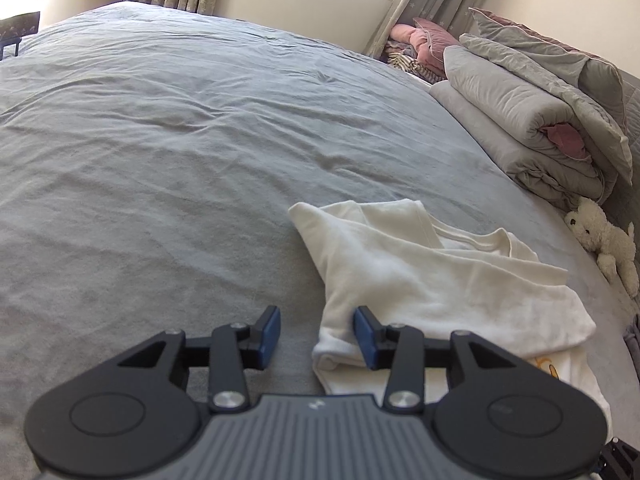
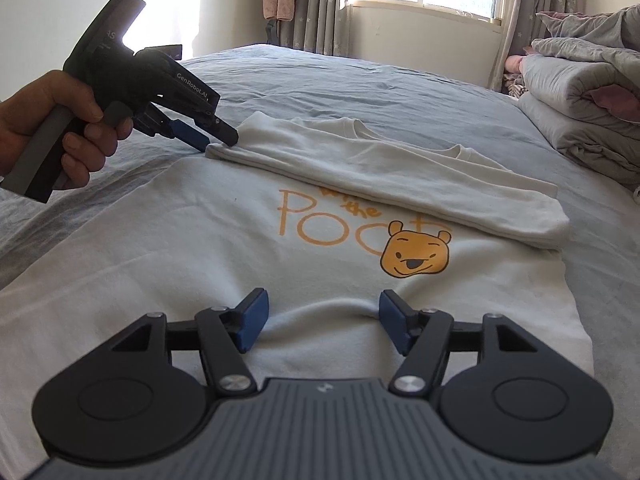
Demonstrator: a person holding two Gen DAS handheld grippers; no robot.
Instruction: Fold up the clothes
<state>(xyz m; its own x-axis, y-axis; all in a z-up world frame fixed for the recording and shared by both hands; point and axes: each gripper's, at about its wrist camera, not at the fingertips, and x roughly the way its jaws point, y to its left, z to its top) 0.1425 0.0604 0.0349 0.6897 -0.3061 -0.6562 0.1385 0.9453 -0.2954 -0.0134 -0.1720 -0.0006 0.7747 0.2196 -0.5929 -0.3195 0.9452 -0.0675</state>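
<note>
Item under inspection: a white T-shirt (image 2: 304, 248) lying on a grey bedsheet (image 1: 160, 152). Its top portion is folded down over the chest, forming a thick layered band that runs from upper left to lower right in the right wrist view; the band's long axis lies across the garment. The neckline rib shows on top of the fold. The shirt front faces up, with an orange print reading "Pooh" and a bear face, partly covered by the fold.

Left gripper (image 2: 218, 142): held in a hand (image 2: 60, 128), angled downward at the left end of the folded band. In its own view the jaws stand apart; the right blue pad (image 1: 366, 336) sits over the fold's corner and the left pad over bare sheet. Whether the right pad actually touches the cloth cannot be confirmed from this angle.

Right gripper (image 2: 320, 322): jaws wide apart above the lower shirt body, below the print, with a shallow raised wrinkle of cloth between the pads; neither pad presses on it.

Materials: shirt is soft matte knit; sheet is creased woven cloth; gripper bodies are black and ribbed grey plastic with blue pads.

Surroundings: rolled grey quilts (image 1: 532, 120) and a cream plush toy (image 1: 604, 240) lie at the bed's right edge, well apart from the shirt
</note>
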